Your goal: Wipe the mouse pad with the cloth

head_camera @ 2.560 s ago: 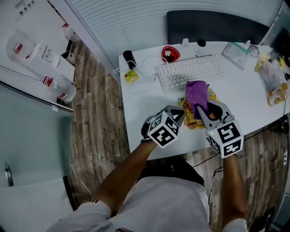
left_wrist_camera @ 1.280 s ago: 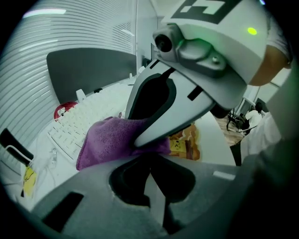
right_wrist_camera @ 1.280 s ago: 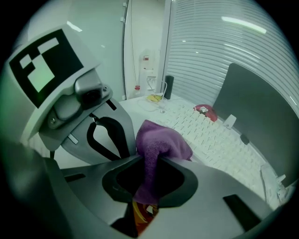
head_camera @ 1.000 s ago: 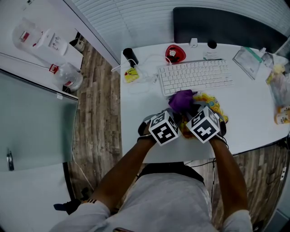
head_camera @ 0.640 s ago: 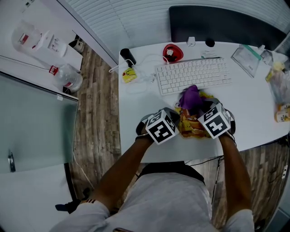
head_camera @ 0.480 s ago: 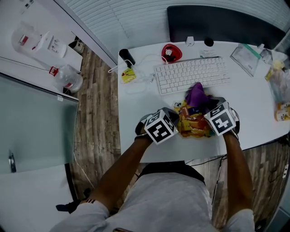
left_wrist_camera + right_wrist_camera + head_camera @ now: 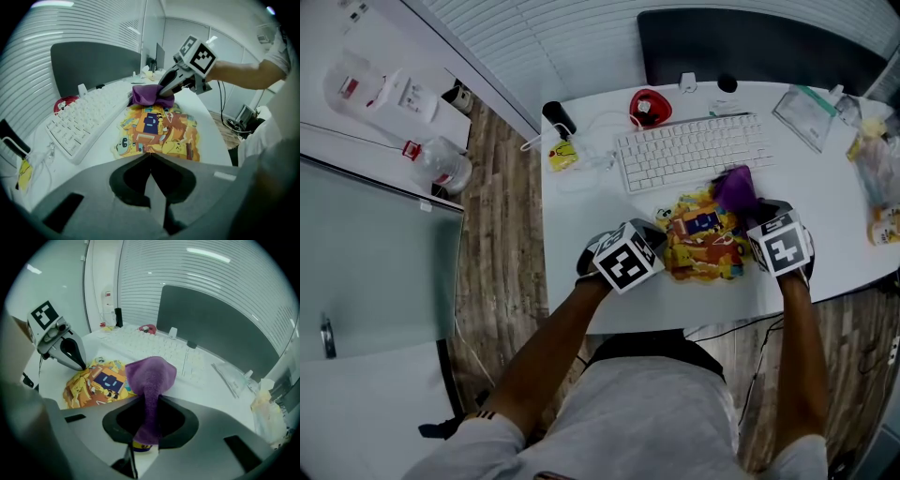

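The right gripper (image 7: 750,208) has swept the one purple cloth (image 7: 734,187) from the middle of the single mouse pad (image 7: 701,242) out to its far right corner, beside the keyboard (image 7: 694,150). Its jaws are clamped on the cloth's tail, and the bunched head lies on that corner just ahead of them. The left gripper (image 7: 660,240), the second of the two, has its jaws together, tips at the pad's left edge.

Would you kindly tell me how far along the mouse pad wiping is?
Done: the cloth is picked up, pinched in the right gripper. In hand: it rests on the far right corner of the mouse pad, while the shut left gripper sits at the pad's left edge. Left: how much of the pad's face is already wiped cannot be told.
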{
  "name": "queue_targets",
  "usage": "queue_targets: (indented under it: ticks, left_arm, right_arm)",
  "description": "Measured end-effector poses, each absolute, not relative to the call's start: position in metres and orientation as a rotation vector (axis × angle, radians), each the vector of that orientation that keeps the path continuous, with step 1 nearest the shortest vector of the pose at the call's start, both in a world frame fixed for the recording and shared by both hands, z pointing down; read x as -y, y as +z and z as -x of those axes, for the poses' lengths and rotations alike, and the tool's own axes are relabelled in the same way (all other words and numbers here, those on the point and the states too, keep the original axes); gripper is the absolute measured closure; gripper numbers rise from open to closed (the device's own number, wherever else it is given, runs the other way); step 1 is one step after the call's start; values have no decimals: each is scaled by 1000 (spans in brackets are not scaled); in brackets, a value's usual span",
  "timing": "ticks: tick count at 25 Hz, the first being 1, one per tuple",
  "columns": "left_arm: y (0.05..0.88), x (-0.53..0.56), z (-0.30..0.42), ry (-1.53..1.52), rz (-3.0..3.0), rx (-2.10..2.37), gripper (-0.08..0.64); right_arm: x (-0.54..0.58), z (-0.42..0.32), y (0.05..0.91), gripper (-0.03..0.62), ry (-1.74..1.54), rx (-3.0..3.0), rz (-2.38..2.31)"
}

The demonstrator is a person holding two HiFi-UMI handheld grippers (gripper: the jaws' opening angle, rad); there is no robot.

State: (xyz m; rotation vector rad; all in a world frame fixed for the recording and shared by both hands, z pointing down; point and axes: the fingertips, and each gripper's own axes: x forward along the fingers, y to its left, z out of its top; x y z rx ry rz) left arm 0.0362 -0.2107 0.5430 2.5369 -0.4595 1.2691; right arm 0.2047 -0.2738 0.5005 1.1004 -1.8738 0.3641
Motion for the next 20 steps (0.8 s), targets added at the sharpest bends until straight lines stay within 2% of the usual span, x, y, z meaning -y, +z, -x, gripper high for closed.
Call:
queue_targets:
  ticks: [6,12,20]
  left_arm:
    - [542,211,-36,1265,-2541,464,543]
    - [543,211,-36,1260,-2545,462,543]
    - [543,210,-36,1257,-2548,453,543]
  right_arm:
    - [240,-141,465,523,332,2013,-1050]
    - [209,-74,479,523,387,2063,-943]
    - [199,-53,507,522,347,1995,-830]
